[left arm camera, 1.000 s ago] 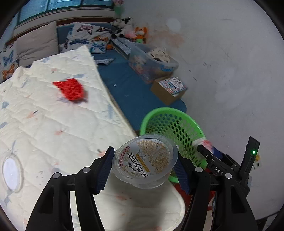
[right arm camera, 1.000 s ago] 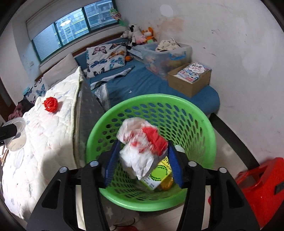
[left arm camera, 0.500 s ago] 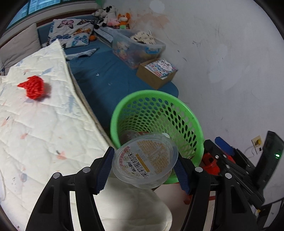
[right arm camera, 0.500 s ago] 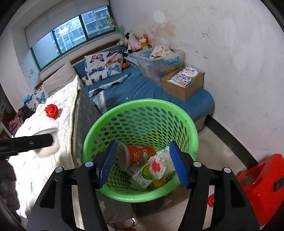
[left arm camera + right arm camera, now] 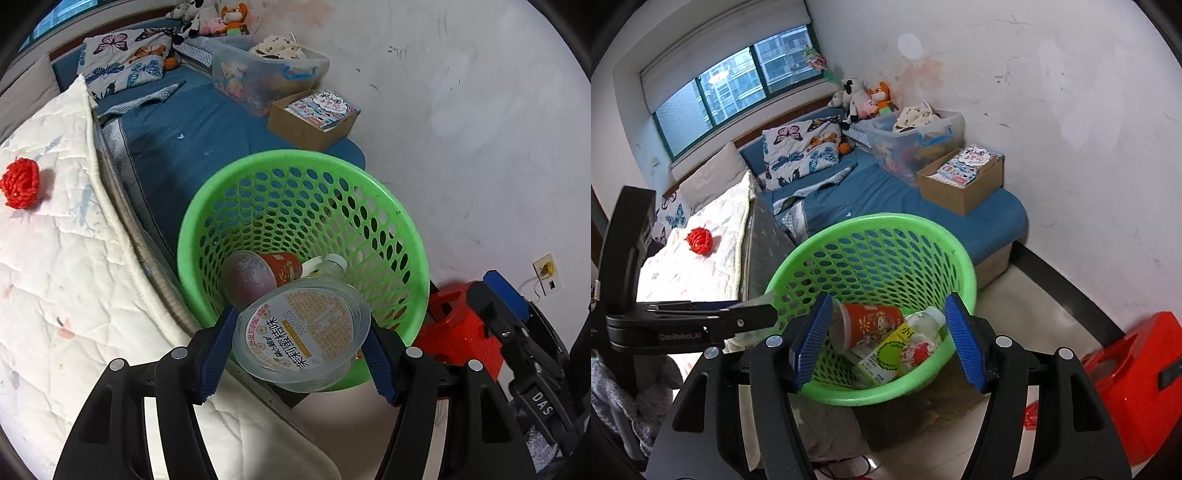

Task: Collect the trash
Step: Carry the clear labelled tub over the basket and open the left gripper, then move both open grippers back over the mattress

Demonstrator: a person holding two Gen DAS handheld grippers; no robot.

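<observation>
Clear cup (image 5: 301, 334) (label up) clamped in downward-tilted left gripper (image 5: 300, 345), seemingly over basket (image 5: 413, 236).

Left gripper (image 5: 301, 343) jaws clamped, angled steeply down, right gripper (image 5: 886, 338) jaws apart

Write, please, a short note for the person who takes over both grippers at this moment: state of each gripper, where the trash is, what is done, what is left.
Left gripper: shut on the clear plastic cup, near the rim of the green basket.
Right gripper: open, nothing between the pads; it has just let go.
Done: red paper cup, crumpled wrapper, green carton and small bottle lie in the basket.
Left: bring the clear cup over the opening and release it. The red knitted thing on the quilt may be next; I cannot tell if it is trash.
</observation>
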